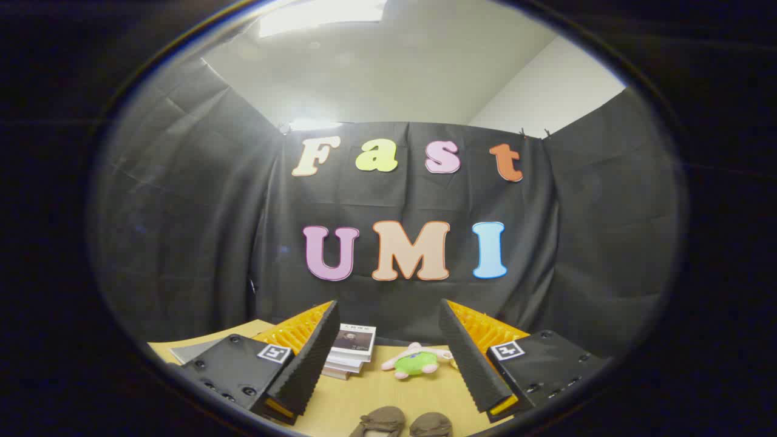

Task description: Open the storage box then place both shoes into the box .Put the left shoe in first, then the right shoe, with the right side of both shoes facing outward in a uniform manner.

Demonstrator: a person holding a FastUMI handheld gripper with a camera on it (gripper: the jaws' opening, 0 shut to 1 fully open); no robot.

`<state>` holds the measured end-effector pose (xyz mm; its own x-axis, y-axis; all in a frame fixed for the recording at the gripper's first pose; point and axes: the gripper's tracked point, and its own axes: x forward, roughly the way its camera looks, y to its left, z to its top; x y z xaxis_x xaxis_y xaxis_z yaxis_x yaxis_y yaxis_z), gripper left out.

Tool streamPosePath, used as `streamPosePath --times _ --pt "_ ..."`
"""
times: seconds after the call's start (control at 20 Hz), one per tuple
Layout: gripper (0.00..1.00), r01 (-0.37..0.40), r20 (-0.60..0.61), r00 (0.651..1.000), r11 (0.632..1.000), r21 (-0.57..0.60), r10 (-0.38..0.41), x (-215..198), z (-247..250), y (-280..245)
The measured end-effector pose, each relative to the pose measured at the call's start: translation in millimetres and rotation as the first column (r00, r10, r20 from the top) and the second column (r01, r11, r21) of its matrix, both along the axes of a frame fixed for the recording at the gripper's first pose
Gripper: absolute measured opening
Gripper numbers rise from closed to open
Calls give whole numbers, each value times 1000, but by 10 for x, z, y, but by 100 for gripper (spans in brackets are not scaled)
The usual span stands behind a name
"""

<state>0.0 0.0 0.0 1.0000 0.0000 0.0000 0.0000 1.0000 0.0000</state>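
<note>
The tongs point(388, 364) are spread wide and hold nothing. Two brown shoes point(402, 423) sit side by side on the worktop point(358, 400), low between the tongs. They look soft and light; pinch one rim.

A recording booth set up indoors. Black cloth point(182, 243) hangs as walls around a wooden counter point(364, 400). White ceiling point(376, 73) shows above.
</note>
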Motion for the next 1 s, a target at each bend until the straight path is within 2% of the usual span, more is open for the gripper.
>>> streamPosePath --times 1.0 --pt "99 13 -16 1000 1000 -9 -13 39 -67 -137"
